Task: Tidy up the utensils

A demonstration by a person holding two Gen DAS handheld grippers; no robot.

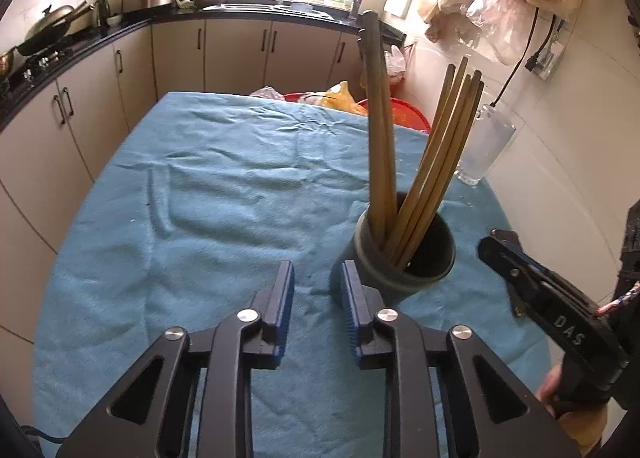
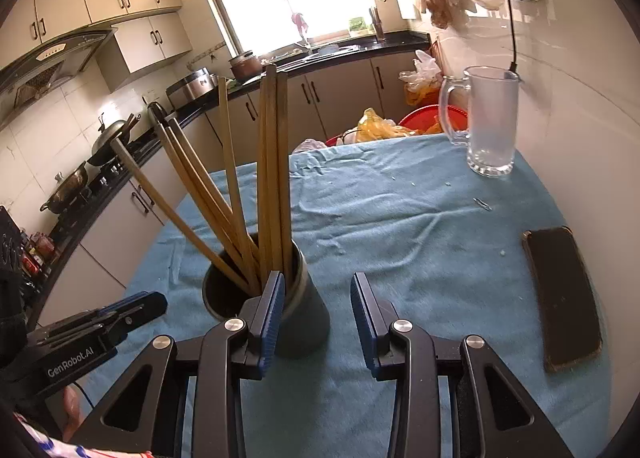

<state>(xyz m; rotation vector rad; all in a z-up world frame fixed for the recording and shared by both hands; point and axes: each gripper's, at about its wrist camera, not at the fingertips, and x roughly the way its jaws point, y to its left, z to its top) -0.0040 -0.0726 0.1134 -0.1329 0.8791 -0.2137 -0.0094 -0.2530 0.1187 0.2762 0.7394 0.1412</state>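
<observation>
- Nearest the left wrist camera, the left gripper (image 1: 316, 284) hangs over the blue cloth (image 1: 208, 194) with its blue-padded fingers apart; nothing but cloth shows in the gap between them.
- Its right finger pad (image 1: 352, 294) stands just in front of the base of the dark cup (image 1: 404, 262); whether they touch cannot be told.
- Wooden chopsticks (image 1: 436, 162) stand bundled in that cup, thin ends down, some leaning toward the wall side and some nearly upright.
- Cup and chopsticks sit on the cloth-covered table, toward its near edge and closer to the wall-side edge than the middle.
- From the right wrist view, the right gripper (image 2: 318, 310) also has its fingers apart, the gap empty over bare cloth.
- Its left pad (image 2: 272, 318) overlaps the cup's side in the picture, the cup (image 2: 304, 322) lying outside the gap rather than between the pads.
- Each gripper shows in the other's view, flanking the cup: the right one (image 1: 532, 278) toward the wall side, the left one (image 2: 120, 314) toward the kitchen side.
- A clear glass mug (image 2: 488, 122) stands at the far wall-side corner of the table.
- A dark phone (image 2: 562, 298) lies flat on the cloth near the wall-side edge, well apart from the cup.
</observation>
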